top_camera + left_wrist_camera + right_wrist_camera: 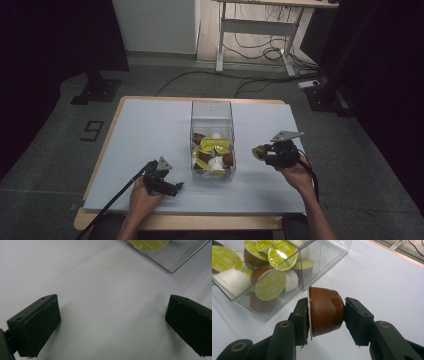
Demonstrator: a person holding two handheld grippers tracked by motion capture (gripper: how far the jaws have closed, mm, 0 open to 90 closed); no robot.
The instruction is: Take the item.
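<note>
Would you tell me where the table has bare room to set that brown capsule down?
Bare sheet lies left of the clear box, beyond the left gripper, and behind the box toward the far edge. The box is crowded with capsules; the right gripper holds the brown capsule beside it.

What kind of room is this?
Probably a lab or recording workspace: a covered table between dark curtains, cables across the floor, and hand-held grippers, the right gripper clamping a coffee capsule.
</note>
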